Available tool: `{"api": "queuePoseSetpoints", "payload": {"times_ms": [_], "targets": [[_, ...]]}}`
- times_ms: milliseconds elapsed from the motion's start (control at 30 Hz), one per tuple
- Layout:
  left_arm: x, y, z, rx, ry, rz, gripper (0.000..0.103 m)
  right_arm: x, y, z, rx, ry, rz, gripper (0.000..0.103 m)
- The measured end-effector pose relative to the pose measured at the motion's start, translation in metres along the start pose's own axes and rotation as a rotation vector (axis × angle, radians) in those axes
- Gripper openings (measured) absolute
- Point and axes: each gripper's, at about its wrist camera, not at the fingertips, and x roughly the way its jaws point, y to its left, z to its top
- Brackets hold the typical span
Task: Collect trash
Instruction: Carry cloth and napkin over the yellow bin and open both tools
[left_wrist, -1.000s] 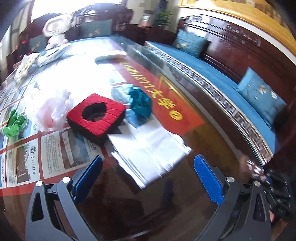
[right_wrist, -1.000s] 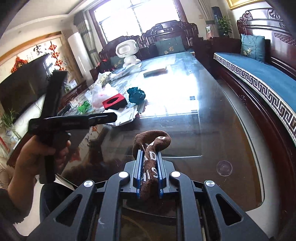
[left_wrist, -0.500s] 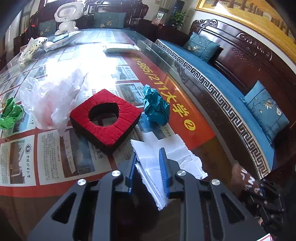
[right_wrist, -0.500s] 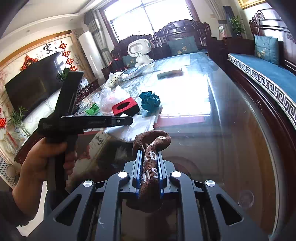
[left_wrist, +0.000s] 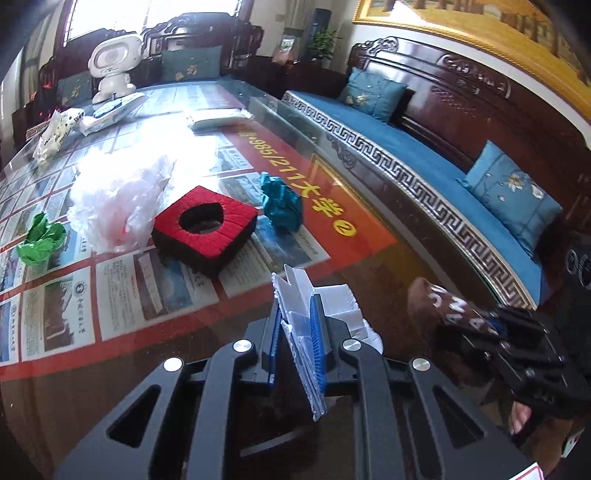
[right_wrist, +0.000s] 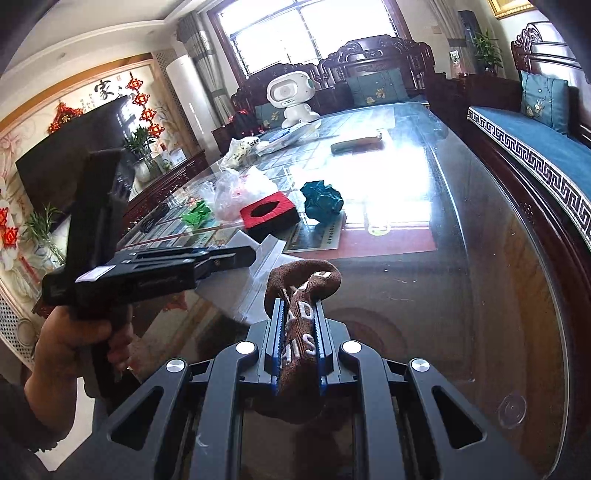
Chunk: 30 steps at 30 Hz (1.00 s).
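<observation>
My left gripper is shut on a stack of white paper sheets and holds it lifted off the glass table; the stack also shows in the right wrist view. My right gripper is shut on a brown cloth with white letters; the cloth also shows in the left wrist view. On the table lie a crumpled teal wad, a crumpled green wad and a clear plastic bag.
A red and black tissue box stands between the bag and the teal wad. A white toy robot and white packets are at the far end. A blue-cushioned wooden bench runs along the table's right side.
My left gripper went from open before the paper stack to shut on it, then lifted it off the table and drew back. My right gripper keeps hold of the brown cloth.
</observation>
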Motion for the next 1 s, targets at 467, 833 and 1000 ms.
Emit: {"api": "queuePoseSetpoints", "payload": {"times_ms": [467,833,1000], "targets": [[-0.097,-0.030,-0.085,0.112,-0.007,-0.074,0.013,-0.055,0.076,-0.050,-0.063,0.015,0.013,0.014],[-0.113,-0.037,-0.215,0.091,0.147,-0.144,0.013,-0.064,0.118,-0.163,-0.030,0.196,-0.001,0.014],[-0.099,-0.028,-0.252,0.074,0.200,-0.102,0.013,-0.056,0.109,-0.196,0.030,0.263,-0.048,0.014]]}}
